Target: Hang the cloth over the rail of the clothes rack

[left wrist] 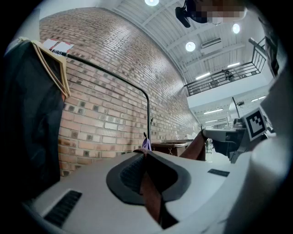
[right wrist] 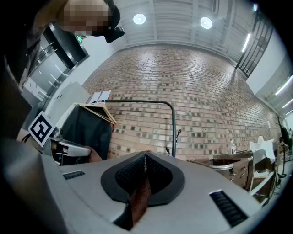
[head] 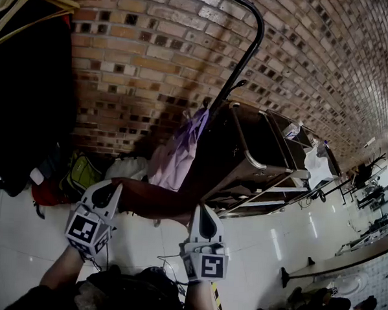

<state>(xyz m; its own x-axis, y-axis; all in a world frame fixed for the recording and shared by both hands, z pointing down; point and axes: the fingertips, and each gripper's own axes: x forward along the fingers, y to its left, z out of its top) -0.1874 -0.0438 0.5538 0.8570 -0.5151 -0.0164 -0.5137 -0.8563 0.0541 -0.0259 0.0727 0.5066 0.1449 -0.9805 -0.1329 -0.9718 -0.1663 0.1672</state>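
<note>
Cloth (head: 154, 201): brown, pulled into a band between both grippers, low in front of the rack, well below the rail (head: 250, 41). Not touching the rail in any view.

Progress, as judged: pick-up done, both ends secured; hanging not yet done. Remaining: raise the band above the rail, carry it across, lower until fabric drapes on both sides, then release.

Left gripper (head: 111, 191): fingers (left wrist: 126, 171) together, clamped on the cloth. Strip of brown fabric pinched in the seam between the pads, running out toward the right gripper (head: 204, 213).

Right gripper: fingers (right wrist: 160, 176) likewise together, clamped on the other end of the cloth; narrow brown fold visible between the pads.

Rail: black tube, bent down into a post at one end. Dark garment (head: 29, 84) on a hanger at the left end, purple garment (head: 178, 153) near the post. Bare stretch between the two, judged suitable for the drape.
</note>
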